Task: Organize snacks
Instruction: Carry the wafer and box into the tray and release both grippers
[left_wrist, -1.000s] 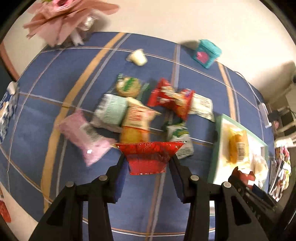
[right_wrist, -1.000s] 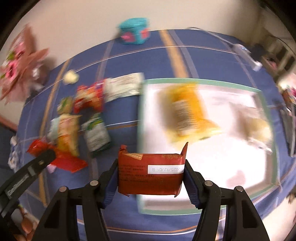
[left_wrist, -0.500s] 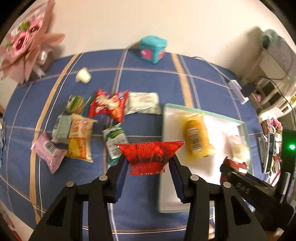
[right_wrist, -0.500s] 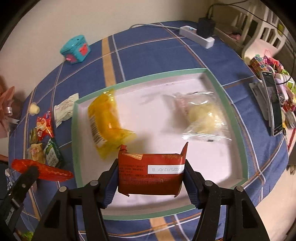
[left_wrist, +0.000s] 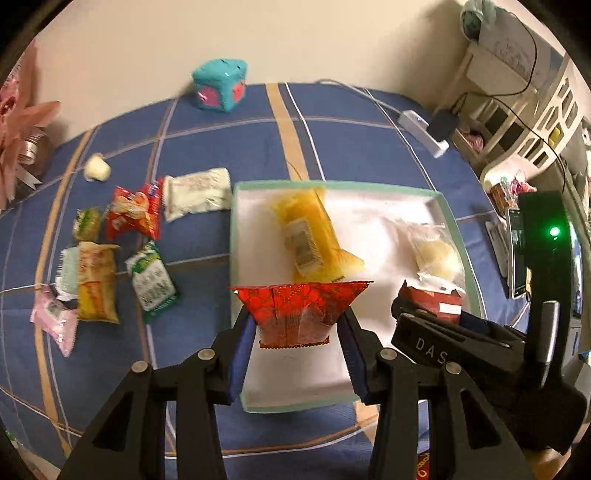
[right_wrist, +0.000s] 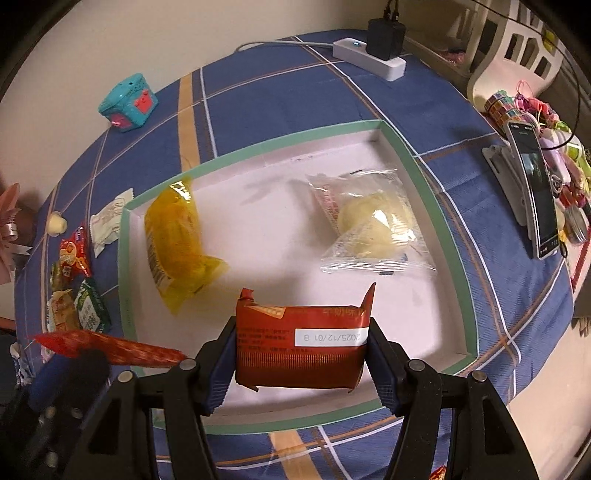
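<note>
Left gripper (left_wrist: 295, 325) clamps red foil packet (left_wrist: 300, 310); right gripper (right_wrist: 301, 354) clamps red-brown packet (right_wrist: 301, 347); both over tray's (right_wrist: 421, 173) near edge.

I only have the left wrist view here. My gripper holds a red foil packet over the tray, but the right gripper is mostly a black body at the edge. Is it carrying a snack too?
Observer: Yes. The right gripper is shut on a red-brown packet, with its pads on the two short ends, over the tray.
Operator: Any print on that packet?
Observer: A white date label faces the camera, upside down.
Operator: What's the dark strip behind that black body?
Observer: A phone leaning in a white stand, off the tray.
</note>
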